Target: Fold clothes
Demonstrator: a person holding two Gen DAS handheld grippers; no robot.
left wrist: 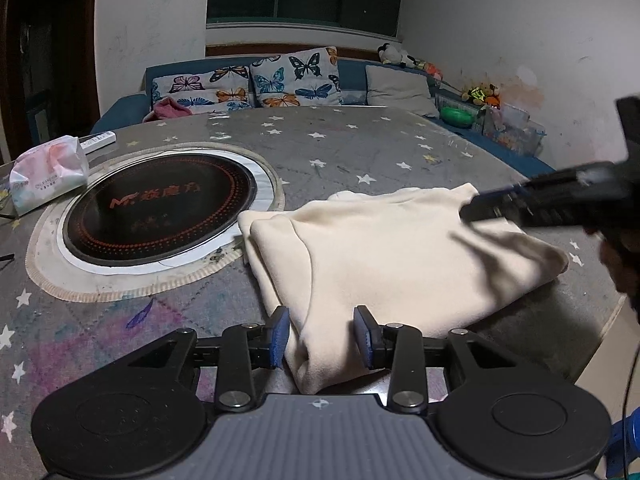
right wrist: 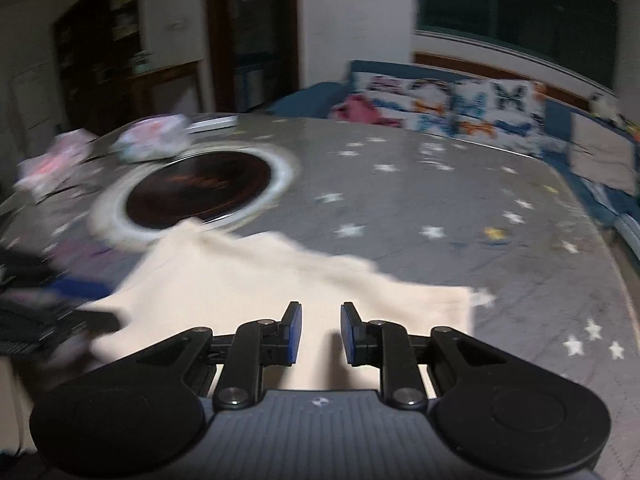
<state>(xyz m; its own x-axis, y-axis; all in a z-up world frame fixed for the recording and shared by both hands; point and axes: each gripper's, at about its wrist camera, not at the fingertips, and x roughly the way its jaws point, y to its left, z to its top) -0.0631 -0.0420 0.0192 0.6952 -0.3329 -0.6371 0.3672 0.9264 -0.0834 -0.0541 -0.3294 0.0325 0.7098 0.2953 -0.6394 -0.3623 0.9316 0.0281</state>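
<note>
grey star-patterned cloth covers the round desk (left wrist: 360,152), and a cream garment (left wrist: 380,264) lies folded on its near right part. the left gripper (left wrist: 322,334) sits low at the garment's near edge, its blue pads apart with a fold of the cream cloth lying between them; the pads do not look pressed onto it. the right gripper (right wrist: 320,332) hovers above the same garment (right wrist: 280,276), its jaws parted by a narrow gap with nothing pinched in them (that view is blurred). in the left wrist view the right gripper (left wrist: 472,210) shows as a dark shape over the garment's far right corner, casting a shadow on the cloth. just beyond the garment's left edge a round black cooktop (left wrist: 160,204) is set into the desk inside a white ring. further left lies a soft tissue pack (left wrist: 48,172), with a white remote (left wrist: 98,141) behind it. past the desk stands a blue sofa (left wrist: 120,110) with butterfly cushions (left wrist: 296,76) and a dark window above
</note>
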